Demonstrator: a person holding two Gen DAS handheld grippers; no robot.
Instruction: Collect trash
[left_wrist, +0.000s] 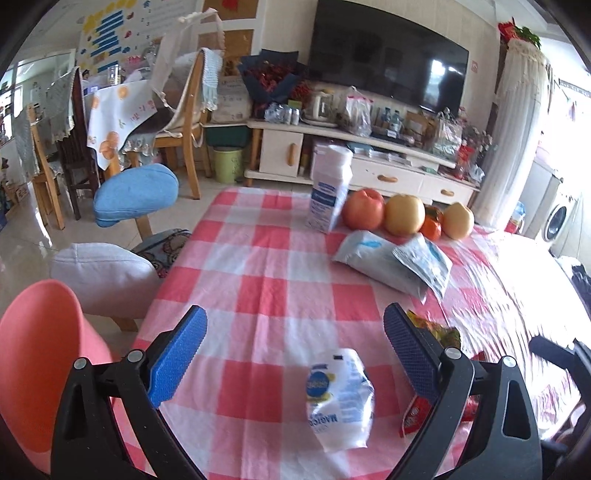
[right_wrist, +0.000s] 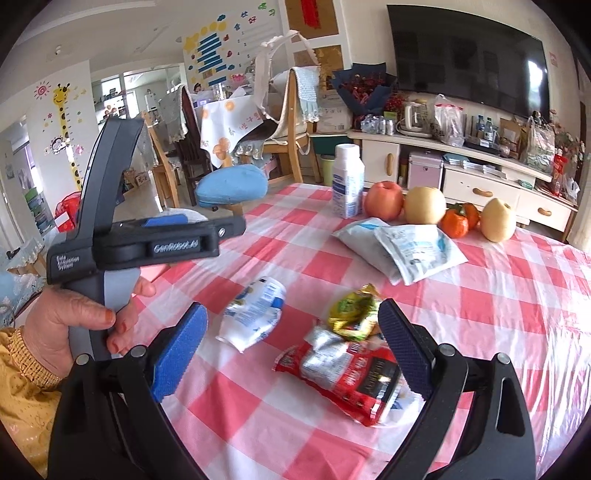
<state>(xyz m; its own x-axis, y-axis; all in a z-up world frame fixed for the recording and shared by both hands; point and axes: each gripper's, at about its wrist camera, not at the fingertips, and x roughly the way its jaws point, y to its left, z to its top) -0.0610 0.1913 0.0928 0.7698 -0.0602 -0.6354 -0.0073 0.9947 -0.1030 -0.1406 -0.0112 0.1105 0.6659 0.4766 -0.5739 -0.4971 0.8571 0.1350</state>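
Trash is what both tools are hovering over, and both are spread wide, holding nothing. Left tool (left_wrist: 294, 356) has the crumpled white wrapper (left_wrist: 340, 400) right between its fingers at lower center, long axis pointing away from the camera. Right tool (right_wrist: 291, 354) frames the red packet (right_wrist: 347, 376) and yellow wrapper (right_wrist: 352, 310), all on the checkered surface (left_wrist: 266, 258).

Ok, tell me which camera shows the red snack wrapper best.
The right wrist view: the red snack wrapper lies whole and crumpled between the open right gripper fingers. The left wrist view shows only a red sliver, mostly hidden behind one finger of the left gripper.
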